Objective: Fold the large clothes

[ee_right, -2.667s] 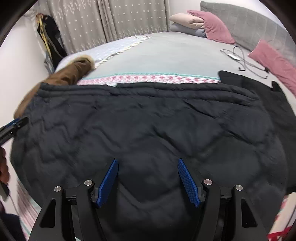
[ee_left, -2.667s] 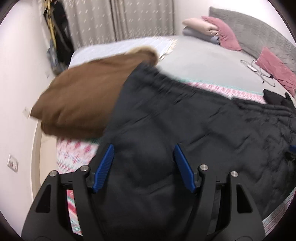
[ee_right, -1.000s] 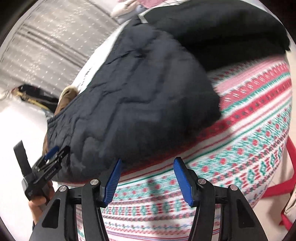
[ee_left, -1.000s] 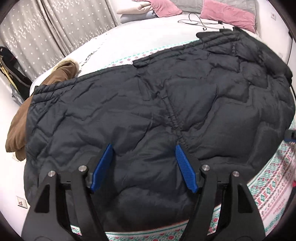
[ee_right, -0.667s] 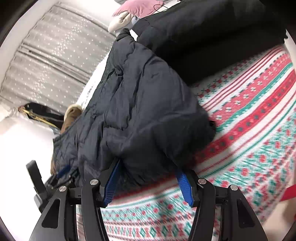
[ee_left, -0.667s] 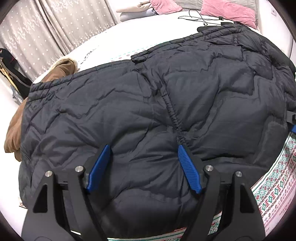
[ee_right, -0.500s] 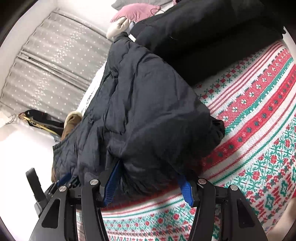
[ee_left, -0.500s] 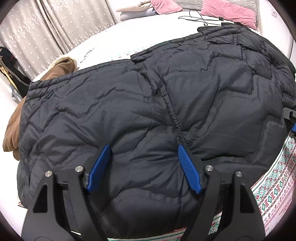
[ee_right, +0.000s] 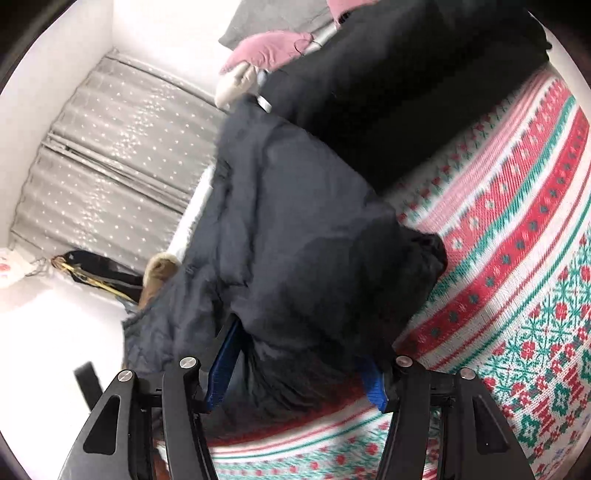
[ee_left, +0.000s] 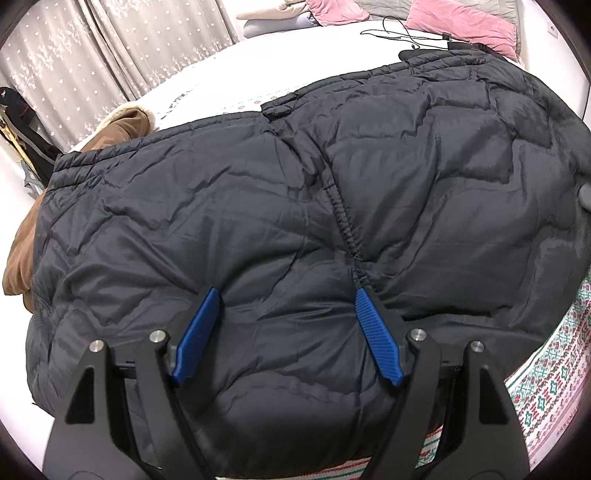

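A large black quilted jacket (ee_left: 332,206) lies spread across the bed and fills the left wrist view. My left gripper (ee_left: 286,291) hovers over its near part, open, blue pads (ee_left: 195,336) wide apart with only the flat jacket surface under them. In the right wrist view the jacket's bunched end (ee_right: 314,258) lies on the patterned blanket (ee_right: 517,266). My right gripper (ee_right: 299,354) has that puffy end between its fingers, the jaws are closing, and the fabric bulges over both fingertips.
A brown fur-trimmed coat (ee_left: 118,125) lies partly under the jacket's far left side. Pink pillows (ee_left: 458,18) and a cable (ee_left: 399,35) are at the bed's head. Another black garment (ee_right: 388,74) lies beyond the jacket. Curtains (ee_left: 110,48) hang behind.
My right gripper has tipped up and pushed in onto the jacket's end, and its fingers have drawn closer around the fabric. The left gripper's view has barely changed.
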A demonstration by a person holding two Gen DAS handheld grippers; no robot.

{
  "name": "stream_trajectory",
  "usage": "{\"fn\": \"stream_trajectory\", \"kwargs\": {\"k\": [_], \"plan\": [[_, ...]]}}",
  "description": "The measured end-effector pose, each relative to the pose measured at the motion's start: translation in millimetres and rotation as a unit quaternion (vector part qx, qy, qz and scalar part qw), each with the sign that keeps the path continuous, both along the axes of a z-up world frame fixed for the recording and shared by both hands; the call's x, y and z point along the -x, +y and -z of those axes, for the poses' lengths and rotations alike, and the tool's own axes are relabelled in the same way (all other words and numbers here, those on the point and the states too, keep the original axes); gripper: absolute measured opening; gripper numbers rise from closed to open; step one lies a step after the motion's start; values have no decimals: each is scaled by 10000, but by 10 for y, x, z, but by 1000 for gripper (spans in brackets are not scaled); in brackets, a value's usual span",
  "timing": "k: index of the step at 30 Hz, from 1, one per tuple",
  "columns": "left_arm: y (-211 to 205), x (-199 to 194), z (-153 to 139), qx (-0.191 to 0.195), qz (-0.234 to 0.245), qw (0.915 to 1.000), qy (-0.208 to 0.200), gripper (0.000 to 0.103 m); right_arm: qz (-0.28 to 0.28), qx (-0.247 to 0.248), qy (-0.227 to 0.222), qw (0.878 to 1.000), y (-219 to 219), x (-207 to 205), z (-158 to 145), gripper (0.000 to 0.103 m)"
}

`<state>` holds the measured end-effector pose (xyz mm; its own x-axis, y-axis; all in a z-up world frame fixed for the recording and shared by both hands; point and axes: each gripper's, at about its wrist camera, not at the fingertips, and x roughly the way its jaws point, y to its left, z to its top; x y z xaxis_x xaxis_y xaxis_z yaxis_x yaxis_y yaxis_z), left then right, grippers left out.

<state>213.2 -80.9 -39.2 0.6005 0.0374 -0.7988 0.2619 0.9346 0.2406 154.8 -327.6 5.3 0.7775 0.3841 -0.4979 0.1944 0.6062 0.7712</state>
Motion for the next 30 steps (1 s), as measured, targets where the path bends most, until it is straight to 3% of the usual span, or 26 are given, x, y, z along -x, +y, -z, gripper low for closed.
{"fn": "stream_trajectory", "kwargs": {"k": [1, 2, 5, 9, 13, 17, 22, 30], "plan": [[-3, 2, 6, -9, 2, 10000, 2, 77, -2, 64, -155, 9999, 63, -3, -97, 37], [0, 3, 9, -13, 10, 10000, 2, 77, -21, 99, -302, 9995, 89, 18, -174, 36], [-8, -2, 26, -23, 2, 10000, 4, 77, -45, 145, -530, 9985, 172, 32, -288, 39], [0, -12, 29, -9, -15, 10000, 1, 77, 170, -8, -90, 9998, 182, -60, -100, 48], [0, -12, 33, -11, -12, 10000, -4, 77, 304, -254, 270, 9989, 155, -162, 87, 48], [0, -14, 41, -21, -5, 10000, 6, 77, 222, -26, -110, 9997, 193, -125, -141, 23], [0, -38, 7, -66, 51, 9999, 63, 77, 68, 409, -454, 9981, 377, -113, -431, 18], [10, -233, -181, -113, 2, 9999, -51, 77, 121, 31, -154, 9998, 222, -110, -319, 18]]}}
